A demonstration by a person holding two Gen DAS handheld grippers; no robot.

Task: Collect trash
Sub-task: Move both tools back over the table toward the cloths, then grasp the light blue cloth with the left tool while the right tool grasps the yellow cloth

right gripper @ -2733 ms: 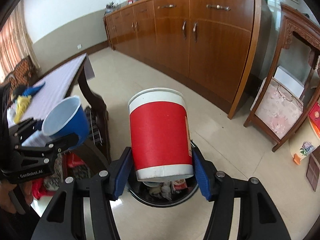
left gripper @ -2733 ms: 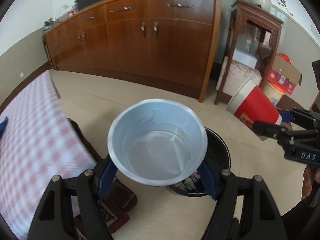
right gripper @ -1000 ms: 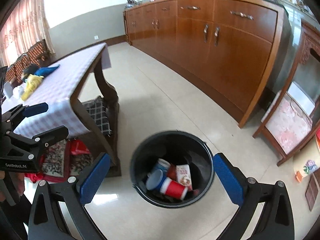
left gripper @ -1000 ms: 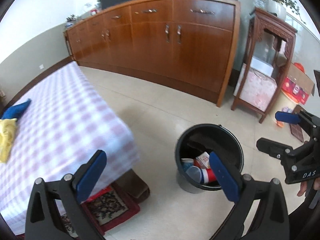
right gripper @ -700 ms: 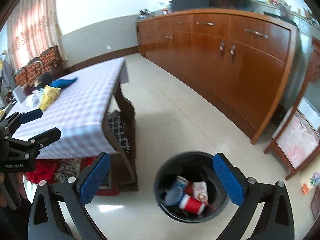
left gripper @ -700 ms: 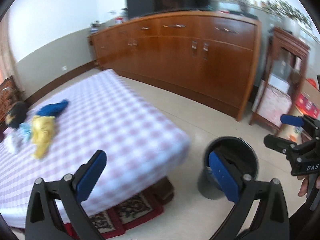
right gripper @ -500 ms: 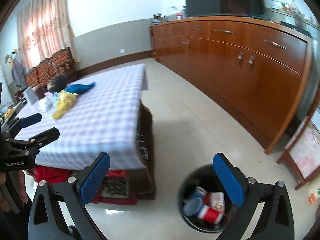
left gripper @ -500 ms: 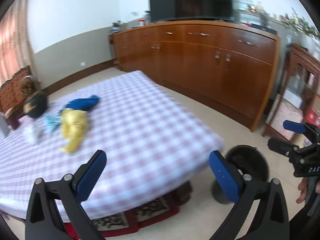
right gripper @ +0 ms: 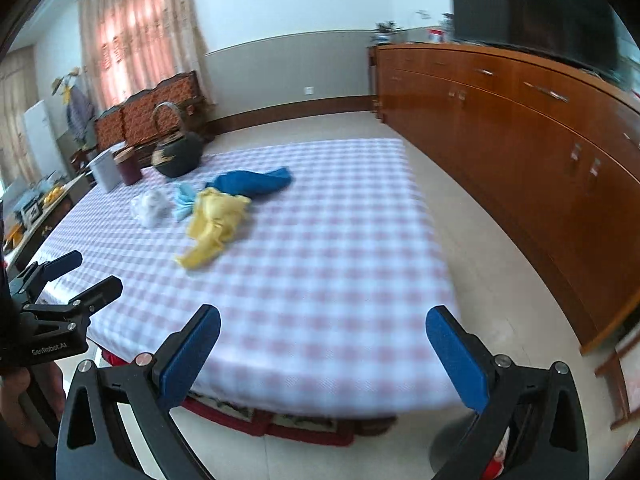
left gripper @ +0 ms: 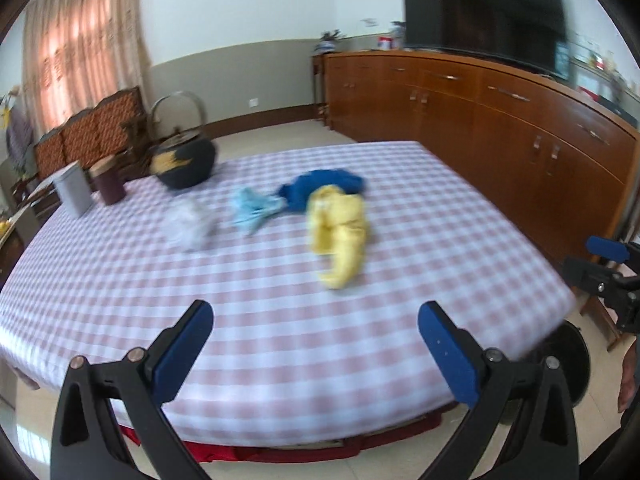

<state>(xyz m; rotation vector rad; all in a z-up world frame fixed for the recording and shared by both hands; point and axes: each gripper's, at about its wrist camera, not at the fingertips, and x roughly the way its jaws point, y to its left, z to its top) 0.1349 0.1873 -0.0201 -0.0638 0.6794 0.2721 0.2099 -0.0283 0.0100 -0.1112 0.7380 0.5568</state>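
Observation:
Crumpled trash lies on the checked tablecloth [left gripper: 280,320]: a yellow wrapper [left gripper: 340,232], a dark blue one [left gripper: 324,190], a light blue one [left gripper: 256,208] and a white one [left gripper: 190,226]. They also show in the right wrist view: yellow [right gripper: 212,220], dark blue [right gripper: 252,182], light blue [right gripper: 185,198], white [right gripper: 150,206]. My left gripper [left gripper: 316,348] is open and empty over the table's near edge. My right gripper [right gripper: 324,354] is open and empty over the table's near right corner. The black bin [left gripper: 570,364] stands on the floor at the right, mostly hidden.
A black kettle [left gripper: 184,158], a dark jar [left gripper: 107,186] and a grey tin [left gripper: 74,194] stand at the table's far left. A long wooden sideboard [left gripper: 500,132] with a TV [left gripper: 484,12] runs along the right wall. Chairs [right gripper: 156,110] stand behind the table.
Both grippers let their cups drop into the bin, opened, then swung left and up from the bin to face the table with its wrappers.

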